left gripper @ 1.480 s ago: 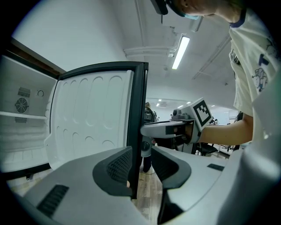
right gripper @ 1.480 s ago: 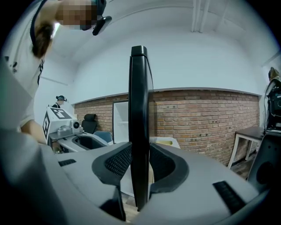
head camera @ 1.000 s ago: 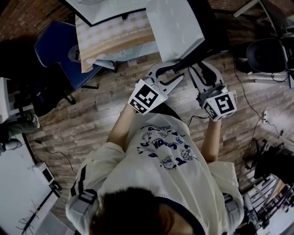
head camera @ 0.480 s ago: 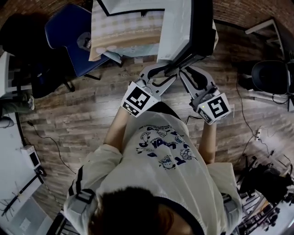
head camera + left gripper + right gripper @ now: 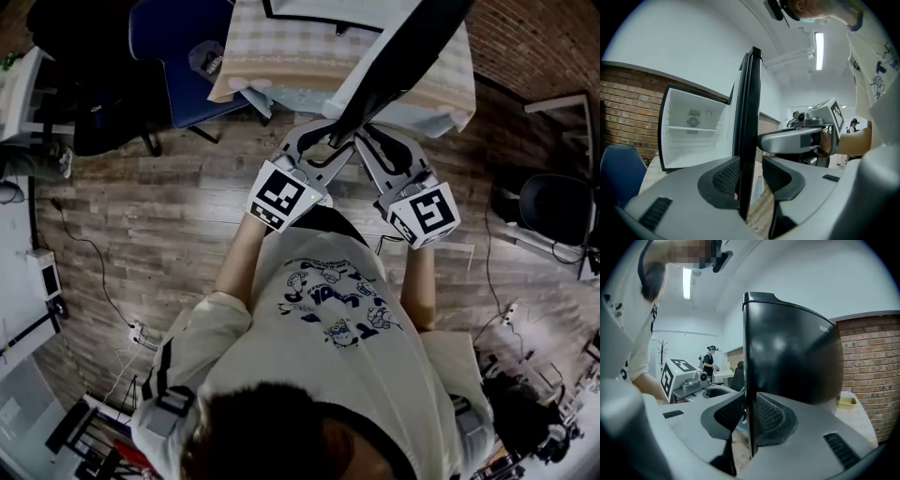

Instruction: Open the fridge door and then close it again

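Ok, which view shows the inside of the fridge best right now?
The left gripper view: the fridge's open white interior, with a shelf and a vent, is in plain sight beside the door. The right gripper view shows only the door's black outer face; the head view only its top edge.

Standing open and upright, thin edge nearest: glossy black fridge door (image 5: 750, 131). Beyond, far left: white-lined fridge cabinet (image 5: 679, 152), one shelf (image 5: 691, 129).
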The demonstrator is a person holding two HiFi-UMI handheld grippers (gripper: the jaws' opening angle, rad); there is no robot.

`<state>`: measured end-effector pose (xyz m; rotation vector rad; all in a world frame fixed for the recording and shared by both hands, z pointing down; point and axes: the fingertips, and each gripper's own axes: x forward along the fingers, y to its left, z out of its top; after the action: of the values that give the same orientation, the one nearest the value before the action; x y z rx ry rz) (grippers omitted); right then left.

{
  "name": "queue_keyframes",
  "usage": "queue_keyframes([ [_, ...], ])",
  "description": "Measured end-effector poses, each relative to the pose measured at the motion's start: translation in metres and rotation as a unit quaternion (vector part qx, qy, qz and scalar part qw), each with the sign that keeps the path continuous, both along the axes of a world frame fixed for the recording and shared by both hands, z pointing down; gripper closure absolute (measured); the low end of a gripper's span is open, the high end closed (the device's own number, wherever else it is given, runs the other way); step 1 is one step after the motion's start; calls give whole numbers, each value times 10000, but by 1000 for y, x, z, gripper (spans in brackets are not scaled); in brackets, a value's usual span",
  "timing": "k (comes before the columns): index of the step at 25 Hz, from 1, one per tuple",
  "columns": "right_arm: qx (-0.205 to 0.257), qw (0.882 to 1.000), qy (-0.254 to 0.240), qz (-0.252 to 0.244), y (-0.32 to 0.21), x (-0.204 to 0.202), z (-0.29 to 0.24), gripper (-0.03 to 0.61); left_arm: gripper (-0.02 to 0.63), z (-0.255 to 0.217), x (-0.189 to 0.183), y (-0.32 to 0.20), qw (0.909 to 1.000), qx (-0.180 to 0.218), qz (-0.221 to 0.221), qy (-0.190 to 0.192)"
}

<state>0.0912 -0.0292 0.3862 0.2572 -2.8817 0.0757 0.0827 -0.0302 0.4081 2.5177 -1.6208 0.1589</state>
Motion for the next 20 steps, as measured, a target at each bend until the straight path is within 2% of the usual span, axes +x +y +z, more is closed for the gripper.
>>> queue_keyframes([
  [4,-107,9999,-78,-83,-1,-30,1,492,466,3,-33,-6,9985,23,-539,44],
  [11,-160,9998,-70,-19,-8,-77,0,499,466,3,-81,-17,9947,43,-1021,68],
  [20,-202,9998,-57,9,-22,-133,-2,505,466,4,-140,-36,9912,-18,-1320,10],
])
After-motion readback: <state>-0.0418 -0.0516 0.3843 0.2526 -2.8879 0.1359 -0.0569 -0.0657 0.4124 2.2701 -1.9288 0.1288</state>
